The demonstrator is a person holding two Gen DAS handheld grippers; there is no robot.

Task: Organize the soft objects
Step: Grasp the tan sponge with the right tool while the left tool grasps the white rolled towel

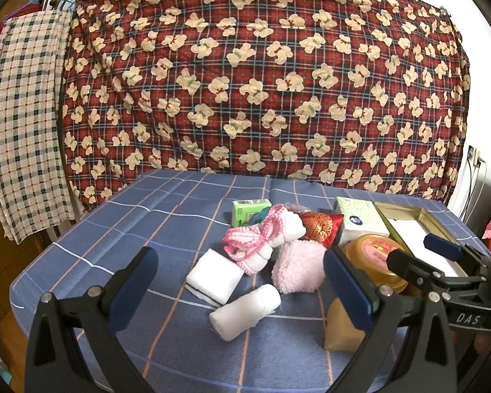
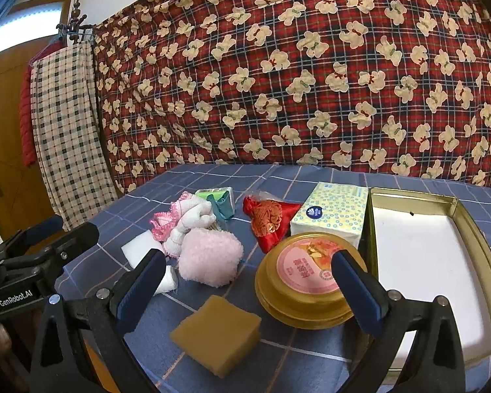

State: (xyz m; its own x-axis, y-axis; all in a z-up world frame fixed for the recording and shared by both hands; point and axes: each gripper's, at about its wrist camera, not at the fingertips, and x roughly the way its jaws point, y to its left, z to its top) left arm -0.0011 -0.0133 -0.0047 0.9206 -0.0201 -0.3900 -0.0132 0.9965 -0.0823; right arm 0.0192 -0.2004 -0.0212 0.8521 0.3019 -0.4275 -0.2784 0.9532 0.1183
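Soft things lie clustered on the blue checked cloth: a white sponge block (image 1: 211,275), a white gauze roll (image 1: 245,311), a pink fluffy puff (image 1: 299,270) (image 2: 209,257), white socks with pink trim (image 1: 262,239) (image 2: 183,222), a red embroidered pouch (image 1: 320,227) (image 2: 266,222) and a tan sponge (image 1: 342,326) (image 2: 217,334). My left gripper (image 1: 242,281) hovers open over the gauze roll and white sponge, holding nothing. My right gripper (image 2: 248,283) is open above the tan sponge, beside the round gold tin (image 2: 306,278), and is empty. The open gold rectangular tin (image 2: 442,262) (image 1: 412,226) has a white bottom.
A tissue pack (image 2: 330,216) and a green packet (image 1: 248,211) sit toward the back. A red teddy-print quilt (image 1: 262,82) hangs behind the table, a checked cloth (image 1: 23,124) at left. The left half of the tablecloth (image 1: 121,222) is bare.
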